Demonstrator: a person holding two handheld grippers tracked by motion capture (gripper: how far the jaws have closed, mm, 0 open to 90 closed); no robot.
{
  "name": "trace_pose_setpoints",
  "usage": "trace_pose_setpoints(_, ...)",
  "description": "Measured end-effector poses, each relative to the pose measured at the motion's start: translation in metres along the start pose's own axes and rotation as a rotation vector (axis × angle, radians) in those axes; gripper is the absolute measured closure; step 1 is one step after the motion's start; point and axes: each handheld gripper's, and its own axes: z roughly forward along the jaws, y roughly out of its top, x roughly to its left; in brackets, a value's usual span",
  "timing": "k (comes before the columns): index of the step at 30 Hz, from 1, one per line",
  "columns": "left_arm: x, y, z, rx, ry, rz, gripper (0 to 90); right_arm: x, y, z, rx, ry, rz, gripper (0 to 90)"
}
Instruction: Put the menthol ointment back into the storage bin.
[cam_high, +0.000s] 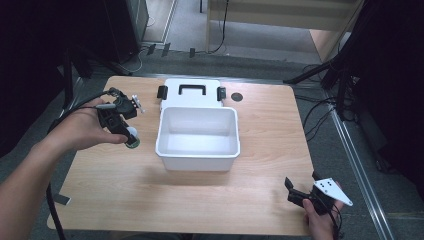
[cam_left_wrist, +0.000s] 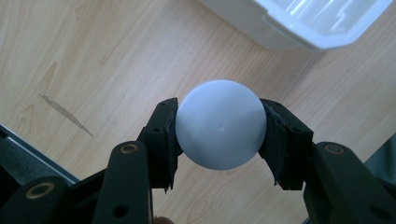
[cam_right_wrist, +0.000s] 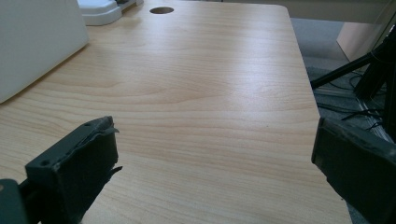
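Observation:
A white ball (cam_left_wrist: 220, 124) sits clamped between the two black jaws of my left gripper (cam_left_wrist: 219, 133). In the high view that left gripper (cam_high: 131, 137) hangs over the table's left side, just left of the white bin (cam_high: 197, 150), with the ball (cam_high: 132, 133) at its tip. The bin is open and looks empty. My right gripper (cam_high: 291, 189) rests low at the table's front right corner, its jaws spread wide. Along the right gripper (cam_right_wrist: 212, 154) only bare wood lies between the jaws.
The bin's white lid (cam_high: 191, 92) with a black handle and black latches lies flat behind the bin. A round cable hole (cam_high: 237, 97) is in the wooden table (cam_high: 265, 150) at the back right. Tripod legs and cables stand on the floor to the right.

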Motion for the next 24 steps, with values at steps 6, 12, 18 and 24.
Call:
trace_pose_setpoints(6, 0.004, 0.012, -0.014, 0.001, 0.014, 0.005, 51.4, 0.0, 0.0, 0.0, -0.001, 0.002, 0.0, 0.4)
trace_pose_setpoints(12, 0.003, 0.024, -0.025, -0.016, 0.02, 0.004, 51.4, 0.0, 0.0, 0.0, -0.001, 0.003, 0.001, 0.4)
trace_pose_setpoints(18, 0.0, 0.036, -0.033, -0.025, 0.023, 0.02, 51.4, 0.0, 0.0, 0.0, -0.003, 0.005, 0.002, 0.4)
trace_pose_setpoints(24, -0.004, 0.049, -0.04, -0.037, 0.03, 0.039, 51.5, 0.0, 0.0, 0.0, -0.004, 0.005, 0.0, 0.4)
